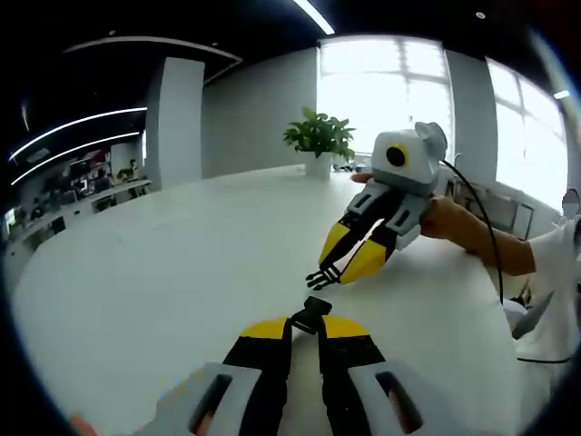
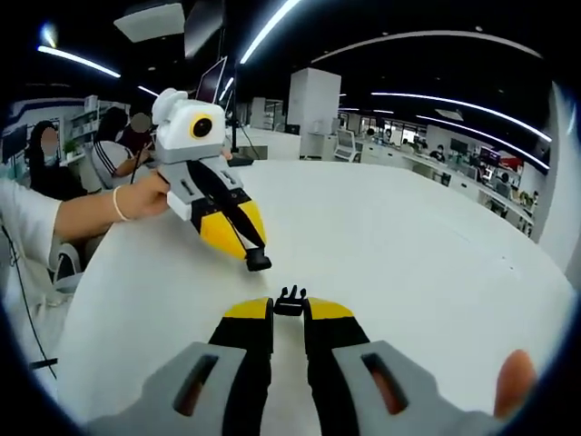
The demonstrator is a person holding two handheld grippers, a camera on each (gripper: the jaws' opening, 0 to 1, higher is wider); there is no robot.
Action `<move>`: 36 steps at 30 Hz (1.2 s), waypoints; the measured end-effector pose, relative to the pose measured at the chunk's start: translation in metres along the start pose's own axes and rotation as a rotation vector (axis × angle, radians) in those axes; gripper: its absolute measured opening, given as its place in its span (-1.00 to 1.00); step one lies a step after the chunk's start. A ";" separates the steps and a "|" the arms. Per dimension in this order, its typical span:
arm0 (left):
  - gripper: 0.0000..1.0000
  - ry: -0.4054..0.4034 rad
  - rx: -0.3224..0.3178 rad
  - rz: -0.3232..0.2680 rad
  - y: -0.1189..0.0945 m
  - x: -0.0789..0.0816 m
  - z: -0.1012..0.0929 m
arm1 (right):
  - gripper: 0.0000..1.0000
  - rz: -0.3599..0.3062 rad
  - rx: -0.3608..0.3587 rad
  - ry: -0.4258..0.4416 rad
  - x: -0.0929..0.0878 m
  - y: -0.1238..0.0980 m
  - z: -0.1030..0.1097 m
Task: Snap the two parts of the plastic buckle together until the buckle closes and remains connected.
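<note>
From my station the left gripper view was strongly backlit: the windows were blown out to white glare, which left the potted plant dark against them and washed the white table nearly featureless. In the right gripper view I had even, softer light from the ceiling light strips, with only faint shadows on the tabletop. Both pictures bent heavily toward their edges, and the far office background was soft and smeared.
</note>
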State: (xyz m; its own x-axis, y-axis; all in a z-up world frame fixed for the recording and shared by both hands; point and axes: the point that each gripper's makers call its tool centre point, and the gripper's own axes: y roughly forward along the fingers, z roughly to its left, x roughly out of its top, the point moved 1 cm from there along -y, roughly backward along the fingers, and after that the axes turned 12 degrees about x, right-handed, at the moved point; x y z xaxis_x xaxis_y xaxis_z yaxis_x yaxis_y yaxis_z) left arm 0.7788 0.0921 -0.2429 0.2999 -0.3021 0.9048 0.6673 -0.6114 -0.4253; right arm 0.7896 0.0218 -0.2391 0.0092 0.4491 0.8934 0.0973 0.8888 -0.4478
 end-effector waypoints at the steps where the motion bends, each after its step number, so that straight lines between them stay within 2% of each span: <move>1: -0.79 0.001 0.000 -0.003 0.000 0.000 0.001 | -0.74 -0.005 0.006 -0.001 0.001 0.001 0.001; 9: -0.79 -0.012 -0.017 -0.001 0.002 -0.001 0.001 | -0.74 0.028 0.024 -0.022 -0.004 0.007 0.005; 36: -0.79 0.031 -0.040 0.037 0.006 -0.009 -0.007 | -0.74 0.035 0.081 -0.025 -0.005 0.016 0.017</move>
State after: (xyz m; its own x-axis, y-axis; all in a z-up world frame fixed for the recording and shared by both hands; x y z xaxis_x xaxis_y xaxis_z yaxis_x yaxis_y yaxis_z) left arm 0.7755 0.0860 -0.2543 0.3026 -0.3475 0.8875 0.6281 -0.6276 -0.4599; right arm 0.7740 0.0355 -0.2514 -0.0143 0.4810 0.8766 0.0167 0.8767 -0.4808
